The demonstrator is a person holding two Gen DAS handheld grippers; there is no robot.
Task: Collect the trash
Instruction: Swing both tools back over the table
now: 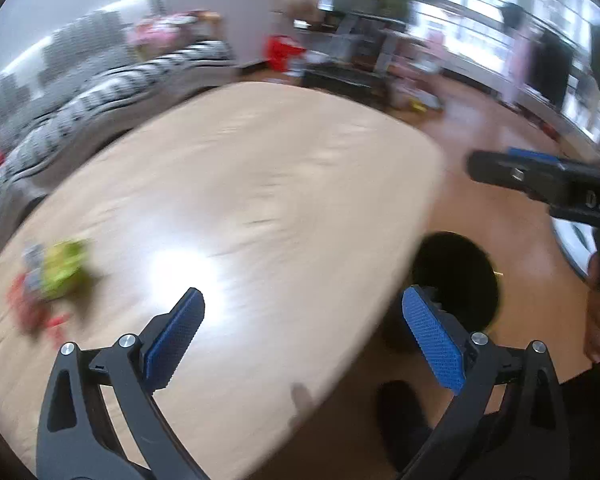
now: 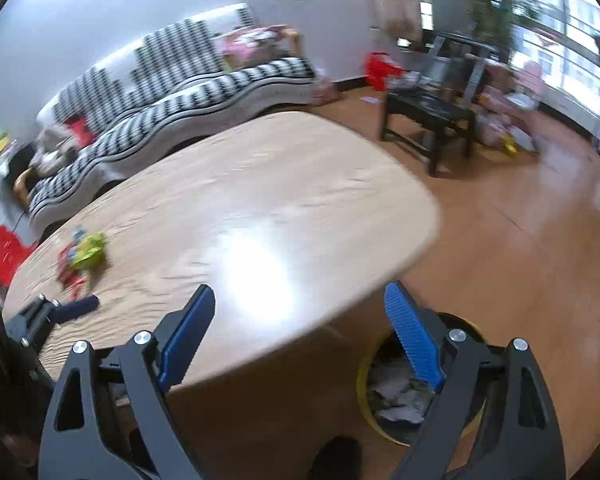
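Both claws, left claw (image 1: 302,322) and right claw (image 2: 300,318), are hovering wide and empty while the crumpled green-and-red wrappers (image 2: 83,254) are lying far-left on the pale wooden table (image 2: 260,184), so a rushed reach is risking knocking them floorward.

Left tool (image 1: 302,332) agape; right tool (image 2: 300,330) agape
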